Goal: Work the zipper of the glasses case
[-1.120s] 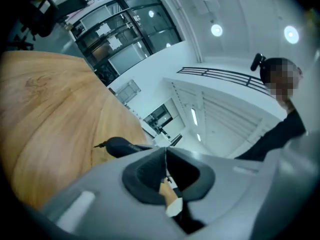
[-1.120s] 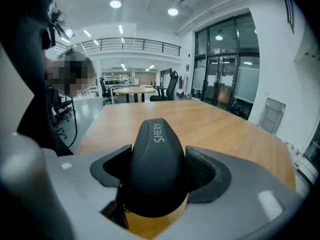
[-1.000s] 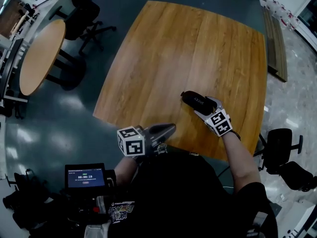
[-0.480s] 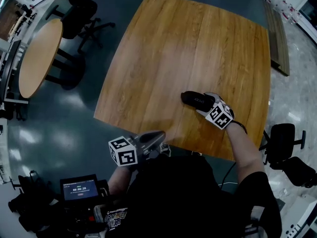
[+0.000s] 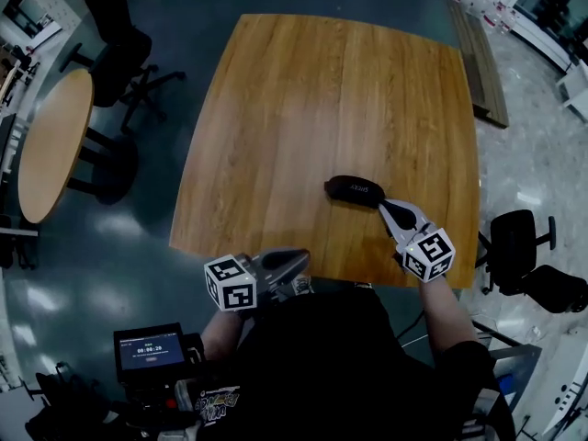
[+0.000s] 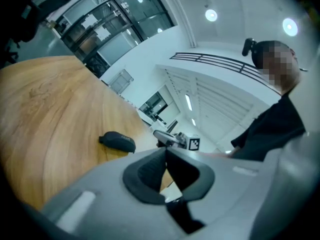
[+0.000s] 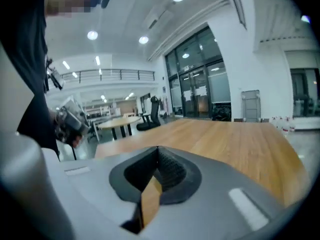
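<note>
Glasses case point(image 5: 354, 189): on table point(image 5: 303, 108). My right tongs point(image 5: 384, 207), its 4 o'clock, just clenched empty; left tongs point(image 5: 304, 258), 7 o'clock, clenched empty.

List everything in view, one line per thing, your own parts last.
glasses case: one, black, on the square table near its front edge
square table: one, light wood, centre
round table: one, wood, far left
office chairs: at least two, black, upper left and right of the square table
low bench: one, wood, upper right
screen: one, dark, lit, bottom left
left gripper: grey, shut, empty, at the table's front edge
right gripper: grey, jaws just closed with nothing between them, close by the case
</note>
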A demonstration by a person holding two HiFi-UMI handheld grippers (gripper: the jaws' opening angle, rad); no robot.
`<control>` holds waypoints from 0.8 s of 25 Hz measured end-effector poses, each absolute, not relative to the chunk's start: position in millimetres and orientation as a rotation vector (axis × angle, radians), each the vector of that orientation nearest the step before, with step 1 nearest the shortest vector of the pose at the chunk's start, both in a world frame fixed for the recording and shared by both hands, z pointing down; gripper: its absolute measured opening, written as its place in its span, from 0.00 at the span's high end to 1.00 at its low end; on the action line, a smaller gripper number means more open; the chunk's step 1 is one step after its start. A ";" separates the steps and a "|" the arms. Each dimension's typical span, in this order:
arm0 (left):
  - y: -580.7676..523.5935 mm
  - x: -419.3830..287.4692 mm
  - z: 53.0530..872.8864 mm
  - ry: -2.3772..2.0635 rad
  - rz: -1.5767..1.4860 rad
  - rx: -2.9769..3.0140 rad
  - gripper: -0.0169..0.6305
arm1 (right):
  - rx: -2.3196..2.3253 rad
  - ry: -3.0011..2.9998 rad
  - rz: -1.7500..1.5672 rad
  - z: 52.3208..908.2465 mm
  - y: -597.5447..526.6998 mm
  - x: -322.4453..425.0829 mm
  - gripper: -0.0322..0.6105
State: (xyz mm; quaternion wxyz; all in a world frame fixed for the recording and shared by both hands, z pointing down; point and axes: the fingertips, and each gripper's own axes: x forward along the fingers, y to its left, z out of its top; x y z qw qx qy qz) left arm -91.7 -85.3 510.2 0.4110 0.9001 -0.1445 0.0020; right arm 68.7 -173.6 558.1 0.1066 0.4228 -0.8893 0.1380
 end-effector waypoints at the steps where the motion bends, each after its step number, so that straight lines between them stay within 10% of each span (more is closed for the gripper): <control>1: -84.6 -89.8 508.3 -0.325 0.013 2.275 0.97 | 1.293 -2.662 0.432 541.6 -164.0 59.8 0.95; 20: -11.6 -33.7 489.8 -0.232 0.043 2.378 0.97 | 1.395 -2.815 0.598 463.5 -19.0 -6.2 0.94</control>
